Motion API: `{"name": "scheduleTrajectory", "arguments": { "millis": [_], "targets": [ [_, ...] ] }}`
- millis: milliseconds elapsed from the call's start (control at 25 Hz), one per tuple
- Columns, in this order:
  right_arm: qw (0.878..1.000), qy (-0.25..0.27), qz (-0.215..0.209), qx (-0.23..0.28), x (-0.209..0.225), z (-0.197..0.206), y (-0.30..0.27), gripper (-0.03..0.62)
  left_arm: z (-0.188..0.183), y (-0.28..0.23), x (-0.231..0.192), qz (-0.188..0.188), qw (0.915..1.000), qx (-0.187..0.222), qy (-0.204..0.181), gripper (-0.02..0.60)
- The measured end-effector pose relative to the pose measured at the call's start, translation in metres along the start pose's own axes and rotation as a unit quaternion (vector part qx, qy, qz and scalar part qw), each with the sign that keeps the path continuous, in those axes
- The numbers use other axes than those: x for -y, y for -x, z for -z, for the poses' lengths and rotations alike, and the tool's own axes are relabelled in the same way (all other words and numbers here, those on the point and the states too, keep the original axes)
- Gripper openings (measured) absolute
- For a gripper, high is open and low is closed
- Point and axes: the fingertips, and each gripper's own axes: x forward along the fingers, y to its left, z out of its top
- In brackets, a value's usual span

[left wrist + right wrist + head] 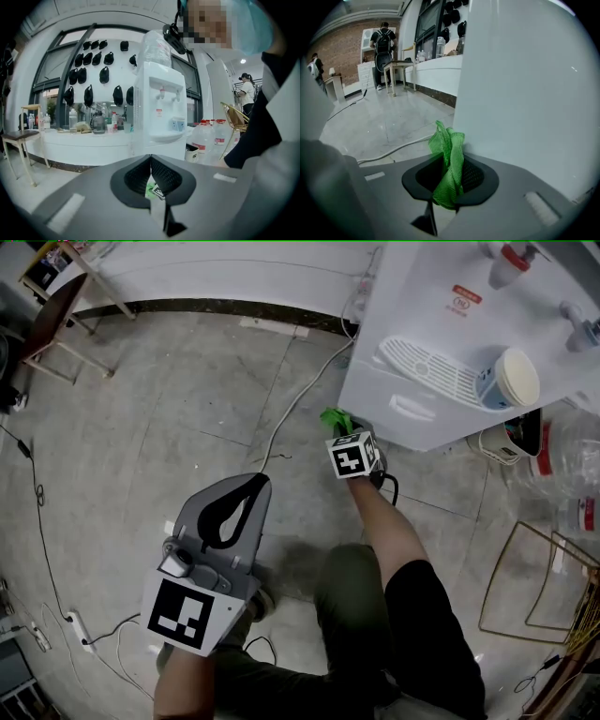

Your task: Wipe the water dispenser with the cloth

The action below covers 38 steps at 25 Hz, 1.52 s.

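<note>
Nearby, the left claw point(246, 488) hangs clenched and empty. Further on, the right claw point(450, 164) pinches the green cloth point(450, 140) low, just beside the water dispenser point(525, 84). Wiping looks barely begun, with most surfaces left.

floor: white cable point(302, 395) | wooden stool point(49, 313) far-left | wire frame point(541, 582) right

free: floor point(169, 390) left | obstacles: cable point(293, 407) across floor, water dispenser point(422, 296) ahead-right, wire rack point(539, 587) right
</note>
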Motion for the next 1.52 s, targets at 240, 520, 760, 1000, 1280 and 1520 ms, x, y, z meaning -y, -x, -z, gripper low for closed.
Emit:
{"name": "scheduleTrajectory", "arguments": {
  "millis": [240, 520, 760, 1000, 1280, 1520],
  "targets": [
    [0.999, -0.049, 0.022, -0.009, 0.043, 0.03, 0.013, 0.081, 0.003, -0.014, 0.009, 0.016, 0.9998, -0.011, -0.009, 0.003],
    [0.99, -0.118, 0.072, -0.017, 0.128, 0.088, 0.057, 0.083, 0.007, -0.035, 0.036, 0.043, 0.9983, -0.027, -0.031, 0.003],
    [0.972, -0.185, 0.142, -0.026, 0.199, 0.138, 0.095, 0.083, 0.004, -0.049, 0.051, 0.057, 0.9974, -0.027, -0.035, 0.003],
    [0.952, -0.232, 0.199, -0.026, 0.243, 0.17, 0.128, 0.081, 0.005, -0.054, 0.062, 0.067, 0.9966, -0.029, -0.037, 0.003],
    [0.972, -0.183, 0.122, 0.087, 0.192, 0.121, 0.155, 0.081, -0.016, -0.054, 0.048, 0.06, 0.9973, 0.005, -0.043, 0.003],
    [0.97, -0.089, 0.027, 0.224, 0.105, 0.013, 0.205, 0.081, -0.026, -0.061, 0.022, 0.034, 0.9913, 0.052, -0.116, 0.003]
  ]
}}
